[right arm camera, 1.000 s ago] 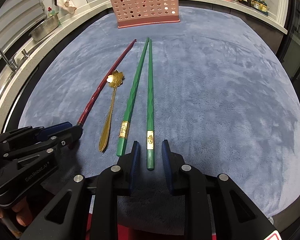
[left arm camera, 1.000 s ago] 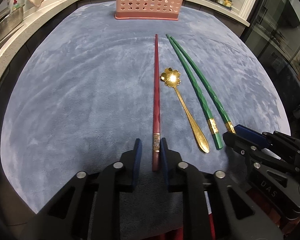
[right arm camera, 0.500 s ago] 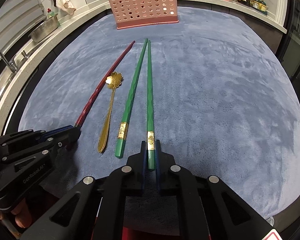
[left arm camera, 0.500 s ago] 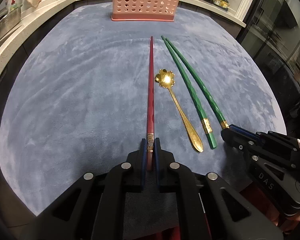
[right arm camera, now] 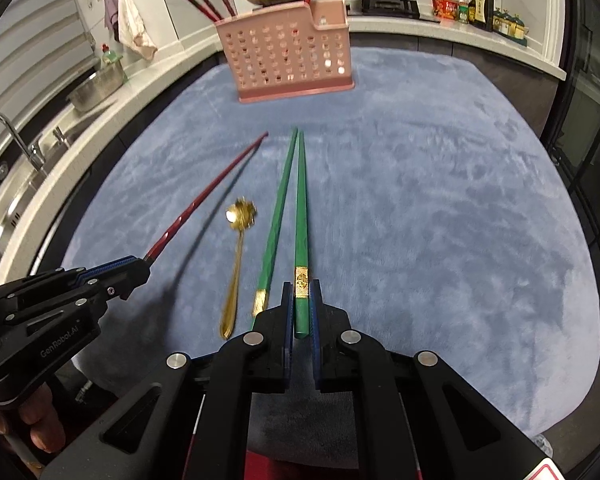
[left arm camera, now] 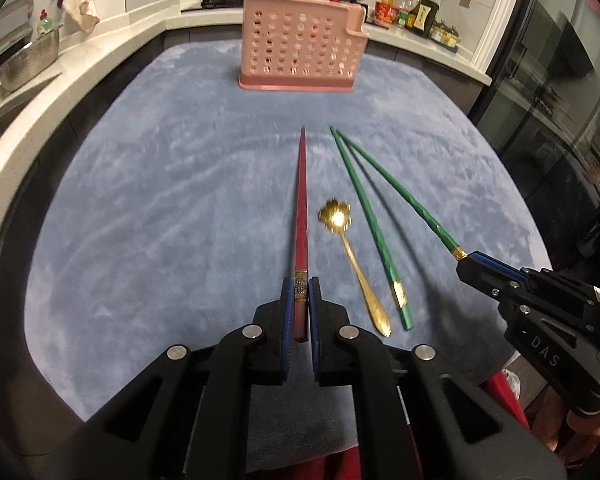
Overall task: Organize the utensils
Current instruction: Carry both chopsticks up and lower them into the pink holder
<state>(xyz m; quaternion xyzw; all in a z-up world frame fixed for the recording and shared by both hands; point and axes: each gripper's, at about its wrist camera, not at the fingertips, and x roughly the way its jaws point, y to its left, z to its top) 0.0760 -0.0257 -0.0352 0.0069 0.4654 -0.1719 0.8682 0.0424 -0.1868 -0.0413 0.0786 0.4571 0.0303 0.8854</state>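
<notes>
- Both grippers have closed since the earlier frames, each clamping a chopstick's thick end and raising it off the cloth, while the spoon and second green chopstick are lying where they were.
- Left wrist view: the left gripper is pinching the red chopstick at its gold band, pads pressing both sides, and the stick is pointing toward 12 o'clock at the pink basket.
- The gold spoon is lying on the blue cloth just toward 3 o'clock of the red stick, flower bowl at the far end.
- One green chopstick is resting on the cloth beside the spoon; at 3 o'clock the right gripper is holding the other green chopstick by its end.
- Right wrist view: the right gripper is squeezing the lifted green chopstick just below its gold band, tip aiming at 12 o'clock.
- The second green chopstick is lying close on its 9 o'clock side, then the spoon.
- At 9 o'clock the left gripper is holding the red chopstick, which is casting a shadow on the cloth.
- The basket is standing at 12 o'clock with red chopsticks already sticking up from it.
</notes>
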